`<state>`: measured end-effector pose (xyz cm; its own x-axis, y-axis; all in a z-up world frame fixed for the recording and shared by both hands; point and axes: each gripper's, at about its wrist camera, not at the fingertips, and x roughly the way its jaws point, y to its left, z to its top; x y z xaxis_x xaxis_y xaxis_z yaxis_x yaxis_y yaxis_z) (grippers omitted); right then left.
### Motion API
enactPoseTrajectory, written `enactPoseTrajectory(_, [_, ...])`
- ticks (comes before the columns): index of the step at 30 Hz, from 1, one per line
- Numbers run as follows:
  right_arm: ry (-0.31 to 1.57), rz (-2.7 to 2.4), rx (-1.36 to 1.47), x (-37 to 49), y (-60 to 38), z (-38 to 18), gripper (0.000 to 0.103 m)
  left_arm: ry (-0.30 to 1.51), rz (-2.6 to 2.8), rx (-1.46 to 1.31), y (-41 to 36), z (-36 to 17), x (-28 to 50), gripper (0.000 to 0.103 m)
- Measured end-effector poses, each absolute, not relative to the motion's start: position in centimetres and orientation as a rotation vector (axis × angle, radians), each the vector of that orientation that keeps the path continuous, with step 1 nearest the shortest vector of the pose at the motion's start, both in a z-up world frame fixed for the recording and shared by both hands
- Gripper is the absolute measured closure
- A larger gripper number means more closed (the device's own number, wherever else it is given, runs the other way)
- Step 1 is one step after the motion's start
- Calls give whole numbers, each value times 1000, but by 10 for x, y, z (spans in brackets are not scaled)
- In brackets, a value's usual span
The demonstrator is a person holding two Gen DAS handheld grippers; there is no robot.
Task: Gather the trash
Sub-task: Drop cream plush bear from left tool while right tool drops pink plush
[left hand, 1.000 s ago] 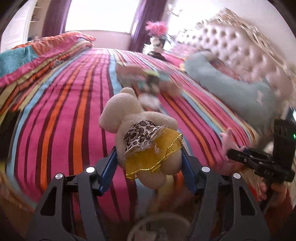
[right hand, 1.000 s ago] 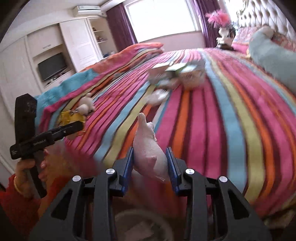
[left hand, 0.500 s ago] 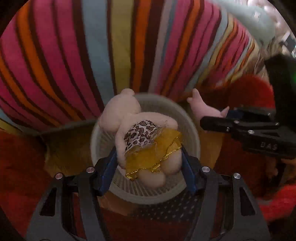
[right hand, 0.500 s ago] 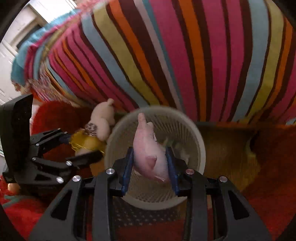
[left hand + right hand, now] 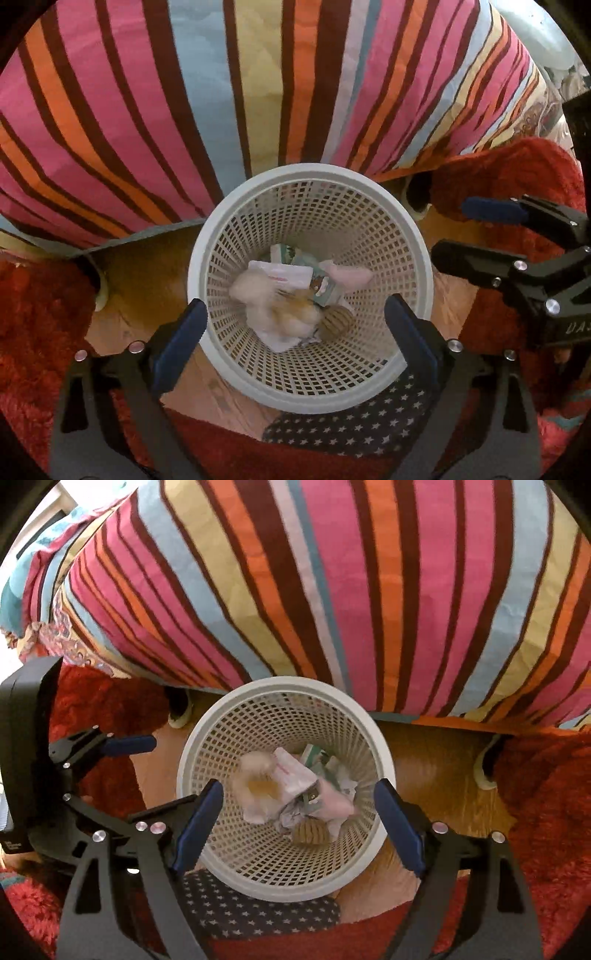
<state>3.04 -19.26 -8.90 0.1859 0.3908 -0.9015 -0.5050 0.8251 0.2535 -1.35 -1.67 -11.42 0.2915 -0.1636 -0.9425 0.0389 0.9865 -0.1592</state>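
both the left gripper [image 5: 295,332] and the right gripper [image 5: 299,819] now hold their fingers spread and empty above the white perforated plastic basket [image 5: 417,254]. the cream plush bear [image 5: 273,299] and pink plush toy [image 5: 351,277], pinched half a second ago, lie in the basket on the floor at the bed's edge, among crumpled paper. this deposit appears complete.

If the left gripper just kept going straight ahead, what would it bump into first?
Probably the blurry cream plush toy atop the trash inside the white mesh wastebasket; the open left gripper points into its mouth, though depth is unclear.
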Motion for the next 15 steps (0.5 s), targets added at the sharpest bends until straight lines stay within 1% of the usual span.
enactPoseTrajectory(10, [1245,608,-100,34,-193,-93,24,1223,-115,-163,-5,-107,-18,9])
enactPoseTrajectory(12, [1216,599,-113,33,-194,-84,23,1216,-117,-174,-2,-99,-19,9])
enactPoseTrajectory(15, [1118,609,-103,34,-201,-51,24,1162,-111,-122,0,-64,-18,9])
